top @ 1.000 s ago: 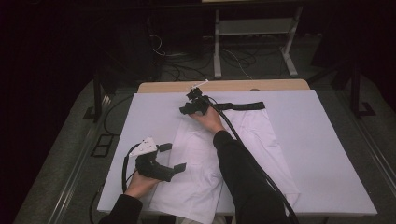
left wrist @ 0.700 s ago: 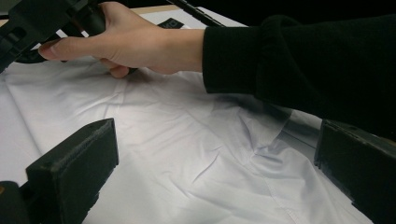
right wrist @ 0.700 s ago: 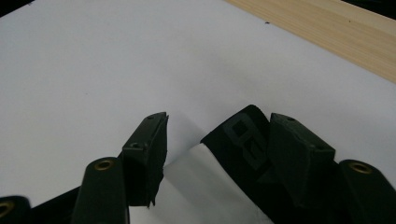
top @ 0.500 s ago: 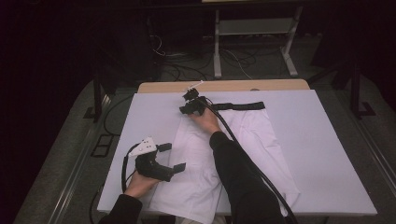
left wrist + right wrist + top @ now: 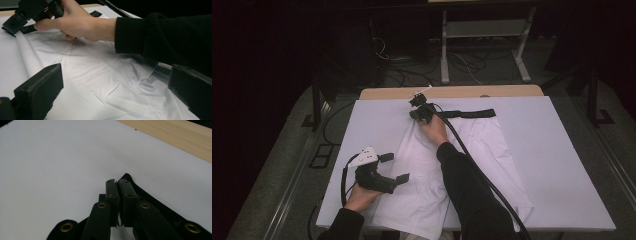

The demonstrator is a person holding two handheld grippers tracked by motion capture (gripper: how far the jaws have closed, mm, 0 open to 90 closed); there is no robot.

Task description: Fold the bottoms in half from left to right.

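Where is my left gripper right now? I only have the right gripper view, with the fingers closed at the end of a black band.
Observer: The left gripper is at the near left of the table, by the left edge of a white garment, with its fingers wide open and holding nothing.
Operator: And where does this band go?
Observer: The black band runs to the right from your right gripper, along the garment's far edge.
Operator: Is the garment bunched up?
Observer: No, it lies spread out towards the person, with light creases near the middle.
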